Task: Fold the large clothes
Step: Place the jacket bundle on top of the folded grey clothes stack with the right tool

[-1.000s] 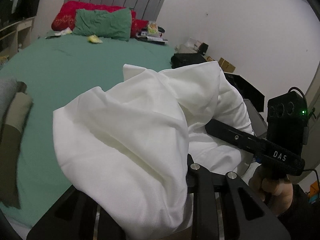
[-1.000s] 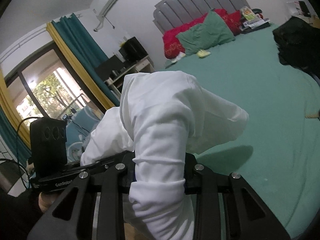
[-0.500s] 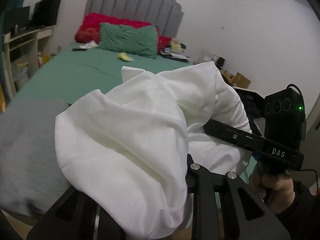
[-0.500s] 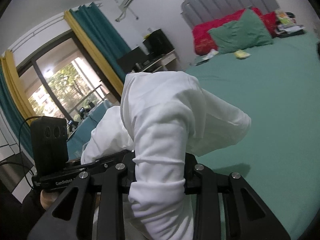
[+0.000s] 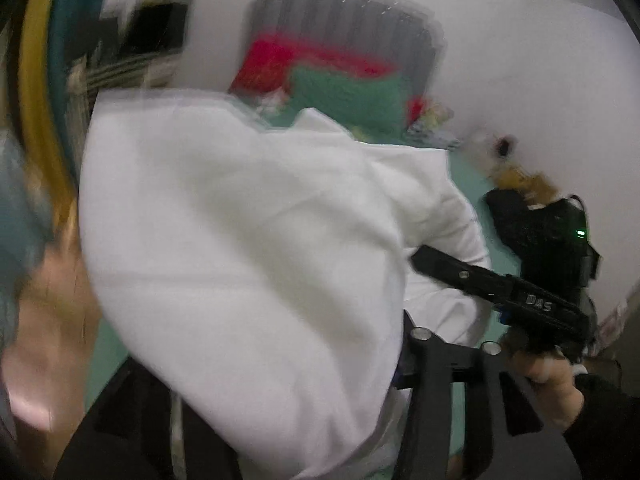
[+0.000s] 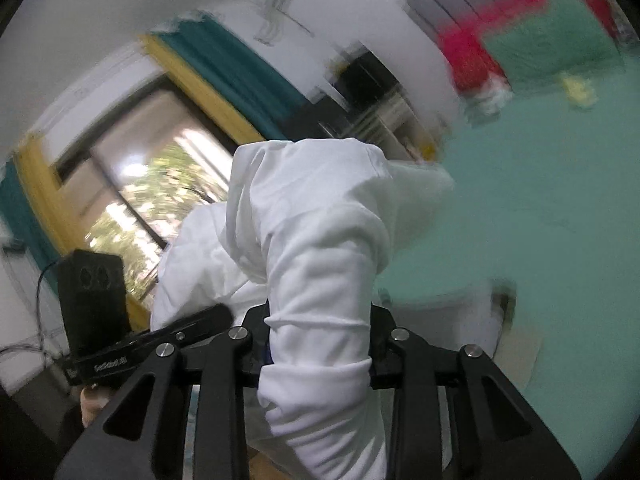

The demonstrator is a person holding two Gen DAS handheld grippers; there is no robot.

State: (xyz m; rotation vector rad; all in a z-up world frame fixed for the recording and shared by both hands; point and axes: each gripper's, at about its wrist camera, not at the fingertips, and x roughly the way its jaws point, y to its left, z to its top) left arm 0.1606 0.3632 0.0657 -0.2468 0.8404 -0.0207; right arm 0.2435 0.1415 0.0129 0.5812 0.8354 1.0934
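Observation:
A large white garment (image 5: pixel 248 248) hangs bunched between both grippers, held up in the air over the near end of the green bed (image 6: pixel 540 208). My left gripper (image 5: pixel 304 376) is shut on a thick fold of it; the cloth drapes over the fingers and hides them. My right gripper (image 6: pixel 316 344) is shut on another fold of the white garment (image 6: pixel 312 240), which bulges up above its jaws. The right gripper also shows at the right of the left wrist view (image 5: pixel 520 296), and the left gripper at the lower left of the right wrist view (image 6: pixel 132 344). Both views are motion-blurred.
The bed has a grey headboard (image 5: pixel 344 24) with red and green pillows (image 5: pixel 348 96). A dark pile (image 5: pixel 508 216) lies on the bed's right side. A window with yellow and teal curtains (image 6: pixel 132 168) and a desk (image 6: pixel 384 112) stand to the left.
Both grippers have swung to the left with the garment still held; the window and curtains now fill more of both views, and both are blurred.

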